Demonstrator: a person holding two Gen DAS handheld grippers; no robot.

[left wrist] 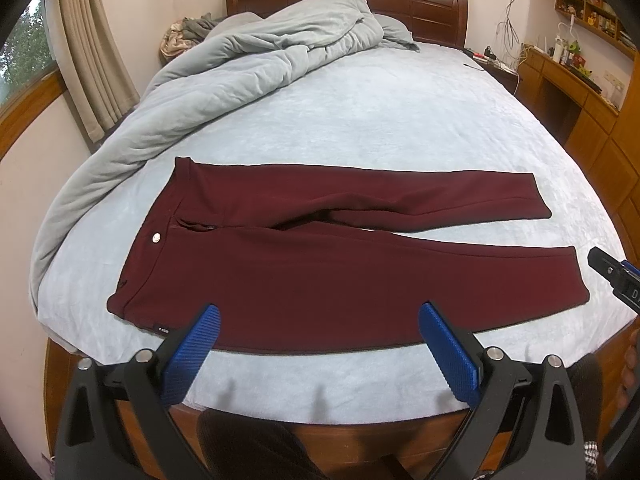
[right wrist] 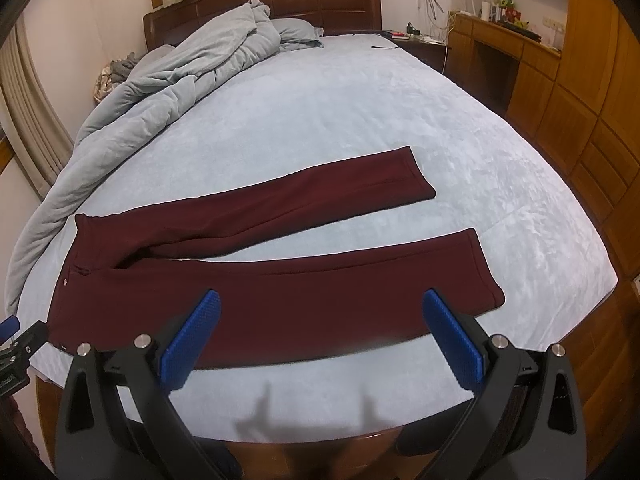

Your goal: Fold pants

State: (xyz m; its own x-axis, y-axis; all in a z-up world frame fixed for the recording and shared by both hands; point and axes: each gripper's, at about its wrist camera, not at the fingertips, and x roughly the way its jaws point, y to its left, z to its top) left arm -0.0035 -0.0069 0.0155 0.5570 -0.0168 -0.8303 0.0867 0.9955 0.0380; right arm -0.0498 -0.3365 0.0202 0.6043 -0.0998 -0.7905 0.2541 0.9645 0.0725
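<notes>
Dark red pants [left wrist: 320, 272] [right wrist: 248, 280] lie flat on the pale blue bed sheet [left wrist: 380, 112] [right wrist: 360, 112], waistband to the left and both legs stretched to the right, slightly apart. A silver button [left wrist: 156, 237] sits on the waistband. My left gripper [left wrist: 320, 316] hovers open above the pants' near edge, around the hip and thigh. My right gripper [right wrist: 320, 300] is open too, over the near leg close to its hem [right wrist: 486, 268]. Nothing is between either pair of blue fingers [left wrist: 192, 354] [right wrist: 454, 340]. The right gripper's body [left wrist: 616, 276] shows at the left view's right edge.
A rumpled grey duvet [left wrist: 224, 76] [right wrist: 168, 76] is piled along the bed's far left, against a dark wooden headboard [left wrist: 420, 0]. Wooden desk and cabinets [right wrist: 560, 80] stand to the right. Curtains [left wrist: 92, 52] hang at left. The bed's wooden front rail [left wrist: 360, 432] runs below the grippers.
</notes>
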